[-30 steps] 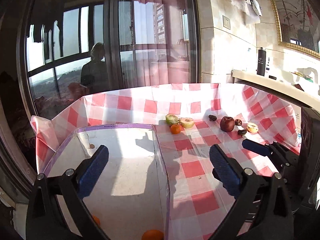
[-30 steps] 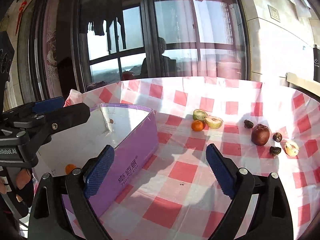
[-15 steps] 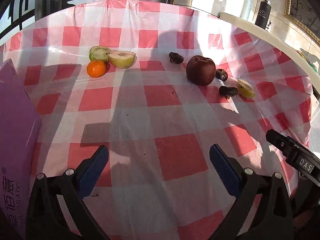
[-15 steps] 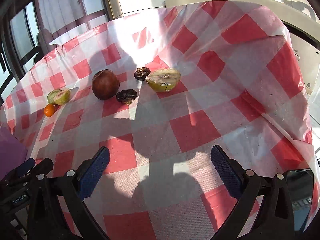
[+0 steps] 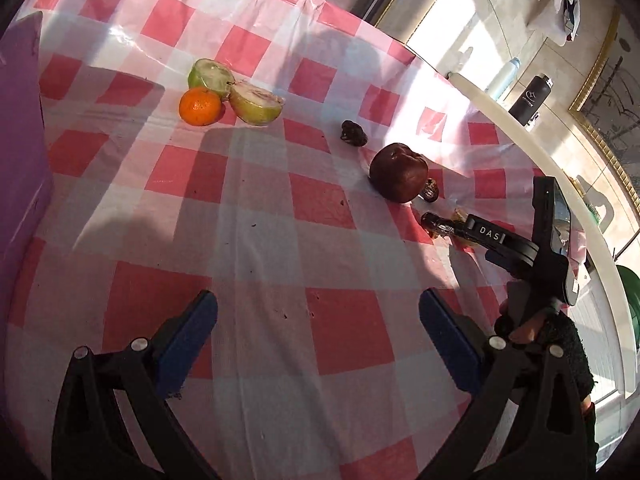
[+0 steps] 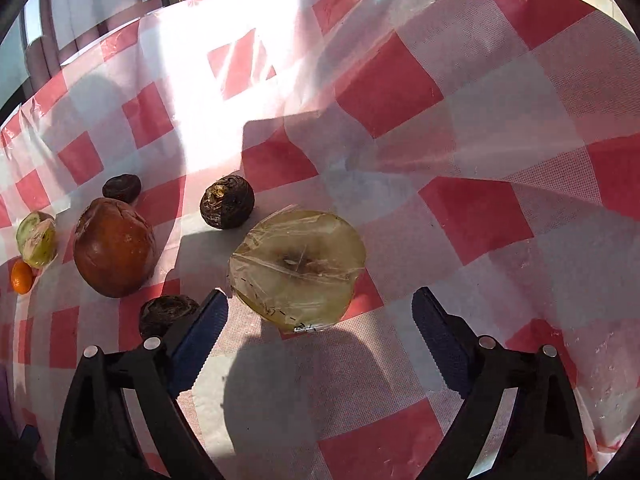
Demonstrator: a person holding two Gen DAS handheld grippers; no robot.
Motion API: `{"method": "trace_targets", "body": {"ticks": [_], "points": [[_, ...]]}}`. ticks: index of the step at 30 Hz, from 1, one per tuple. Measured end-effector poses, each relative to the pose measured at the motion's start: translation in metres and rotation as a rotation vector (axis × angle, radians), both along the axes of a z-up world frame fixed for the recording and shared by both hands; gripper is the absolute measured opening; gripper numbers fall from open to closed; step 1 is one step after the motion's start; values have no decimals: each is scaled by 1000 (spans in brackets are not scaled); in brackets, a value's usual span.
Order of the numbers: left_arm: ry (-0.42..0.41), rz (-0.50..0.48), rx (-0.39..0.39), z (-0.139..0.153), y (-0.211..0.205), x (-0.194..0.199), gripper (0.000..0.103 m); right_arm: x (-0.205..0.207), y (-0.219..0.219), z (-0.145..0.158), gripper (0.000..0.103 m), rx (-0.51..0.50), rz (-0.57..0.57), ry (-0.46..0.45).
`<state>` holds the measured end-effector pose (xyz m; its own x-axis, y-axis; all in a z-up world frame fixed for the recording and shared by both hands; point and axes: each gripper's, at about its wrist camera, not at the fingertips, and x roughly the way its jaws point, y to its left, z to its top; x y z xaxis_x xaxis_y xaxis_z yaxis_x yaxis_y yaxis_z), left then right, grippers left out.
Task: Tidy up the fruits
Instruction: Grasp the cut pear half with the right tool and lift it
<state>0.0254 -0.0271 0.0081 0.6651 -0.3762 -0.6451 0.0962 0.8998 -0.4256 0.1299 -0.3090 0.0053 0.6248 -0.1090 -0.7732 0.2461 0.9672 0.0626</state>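
Note:
A cling-wrapped apple half lies cut side up just ahead of my open, empty right gripper. Left of it lie a dark red apple and three small dark wrinkled fruits. Farther left are a green apple half and an orange tangerine. In the left wrist view the tangerine sits by two green apple halves. My left gripper is open and empty above the checked cloth, well short of the fruit.
A purple box wall stands at the left edge. A white counter ledge with a black bottle runs along the right. The right gripper's body and the gloved hand holding it reach in at the right.
Both grippers swung away from the box and down toward the table. The right one has closed in on the wrapped apple half; the left one now faces the tangerine and apple halves.

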Motion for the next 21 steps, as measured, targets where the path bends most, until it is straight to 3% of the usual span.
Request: {"method": "trace_targets", "body": {"ticks": [5,6,7,10,17,19,21], "points": [[-24,-32,77,3,-14,-2,101,19,2,-3,79,-25,10,33],[-23,-39,80,3,-15,-2,101,19,3,-3,75,-25,21,29],[-22,-39,79,3,-15,-1,101,17,5,-2,64,-26,34,19],[-21,-35,64,2,-12,-2,101,-1,7,-1,62,-15,28,0],[-46,-97,162,7,-35,-2,101,-85,-22,9,62,200,-84,-213],[-45,-124,199,7,-54,7,101,-103,-42,11,63,292,-147,-307],[-52,-140,222,8,-73,18,101,-108,-49,13,63,314,-196,-356]]}}
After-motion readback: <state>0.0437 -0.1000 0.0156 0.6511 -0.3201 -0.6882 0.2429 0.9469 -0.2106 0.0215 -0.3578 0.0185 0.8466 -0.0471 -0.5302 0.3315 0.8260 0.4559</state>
